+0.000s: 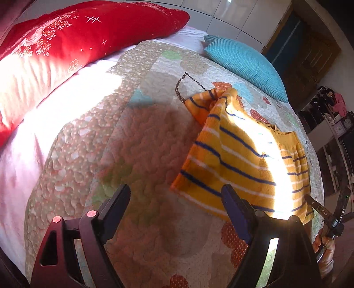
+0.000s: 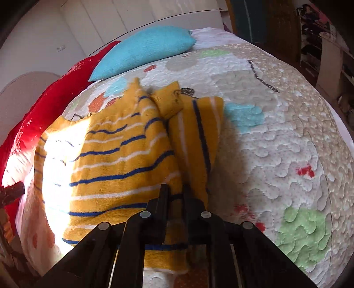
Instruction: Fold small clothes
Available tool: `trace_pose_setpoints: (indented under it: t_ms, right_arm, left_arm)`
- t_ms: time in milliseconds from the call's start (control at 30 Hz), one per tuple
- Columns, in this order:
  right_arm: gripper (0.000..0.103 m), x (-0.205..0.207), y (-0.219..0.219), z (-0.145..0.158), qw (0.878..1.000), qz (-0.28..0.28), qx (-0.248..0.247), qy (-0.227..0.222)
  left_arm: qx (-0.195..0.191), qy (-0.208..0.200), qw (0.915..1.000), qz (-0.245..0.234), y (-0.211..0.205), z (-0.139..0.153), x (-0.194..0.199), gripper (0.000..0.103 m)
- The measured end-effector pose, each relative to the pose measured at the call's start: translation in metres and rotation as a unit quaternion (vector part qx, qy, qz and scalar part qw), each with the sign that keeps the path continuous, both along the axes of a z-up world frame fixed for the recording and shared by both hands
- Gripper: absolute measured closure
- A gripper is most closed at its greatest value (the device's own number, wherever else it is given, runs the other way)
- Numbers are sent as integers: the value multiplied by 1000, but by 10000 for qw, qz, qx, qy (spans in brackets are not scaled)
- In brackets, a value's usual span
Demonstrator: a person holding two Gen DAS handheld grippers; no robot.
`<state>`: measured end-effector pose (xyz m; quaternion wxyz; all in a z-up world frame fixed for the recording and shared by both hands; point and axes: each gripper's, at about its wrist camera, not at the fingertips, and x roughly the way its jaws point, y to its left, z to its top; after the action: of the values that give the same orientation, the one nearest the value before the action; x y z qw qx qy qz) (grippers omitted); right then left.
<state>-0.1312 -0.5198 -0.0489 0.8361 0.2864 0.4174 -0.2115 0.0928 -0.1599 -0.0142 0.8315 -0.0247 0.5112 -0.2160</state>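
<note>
My right tongs are pinched shut on the near hem of the striped yellow sweater, which lies on the quilt. I should carry that edge over low and even. My left tongs hang wide open, holding nothing, just beside the cloth. Beyond, the teal cushion and red pillow sit well clear.

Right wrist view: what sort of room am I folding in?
Most likely a bedroom: the striped sweater lies on a quilted bedspread, with a red pillow and teal cushion near white wardrobe doors.
</note>
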Motion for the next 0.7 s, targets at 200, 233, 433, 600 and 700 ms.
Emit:
trace_pose_setpoints:
  t_ms: [200, 233, 433, 600, 700]
  right_arm:
    - [84, -4, 14, 39, 9996, -32, -226, -147]
    - [83, -3, 22, 48, 9994, 60, -267, -214]
    - [74, 37, 80, 74, 9957, 820, -248, -350]
    - [74, 112, 153, 61, 9842, 1710, -441, -99]
    - [74, 167, 186, 47, 9783, 1999, -549, 36]
  left_arm:
    - [151, -210, 9996, 76, -5, -12, -8, 20]
    - [171, -236, 9995, 104, -6, -16, -6, 20]
    - [317, -284, 9982, 424, -7, -47, -8, 20]
    - [217, -487, 9973, 503, 10, -48, -16, 20]
    - [48, -567, 9966, 597, 30, -47, -18, 20]
